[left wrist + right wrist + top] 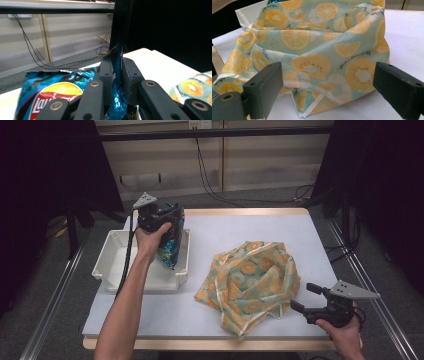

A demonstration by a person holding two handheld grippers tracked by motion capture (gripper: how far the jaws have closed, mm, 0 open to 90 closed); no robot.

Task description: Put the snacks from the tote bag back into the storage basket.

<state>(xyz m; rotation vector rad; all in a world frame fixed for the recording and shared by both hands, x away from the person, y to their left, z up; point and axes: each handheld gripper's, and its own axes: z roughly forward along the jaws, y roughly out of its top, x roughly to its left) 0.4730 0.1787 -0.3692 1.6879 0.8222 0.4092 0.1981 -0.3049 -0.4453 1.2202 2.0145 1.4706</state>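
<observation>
Near right, the right gripper (301, 298) hangs wide open and empty just beside one crumpled fruit-print cloth (252, 282). Far left, the left gripper (117, 72) pinches one blue chip bag (170, 240), its lower end hidden inside the single white tray (107, 255).

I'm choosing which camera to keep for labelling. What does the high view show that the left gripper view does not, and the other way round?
High view alone: the white plastic tray beneath the bag, the right gripper with its jaws apart beside the cloth, and both forearms.

Left gripper view alone: the left gripper close up, a fold of the bag's blue foil between its jaws, and the bag's red and yellow logo.

Both: the blue foil chip bag, the citrus-print cloth and the pale grey tabletop.
</observation>
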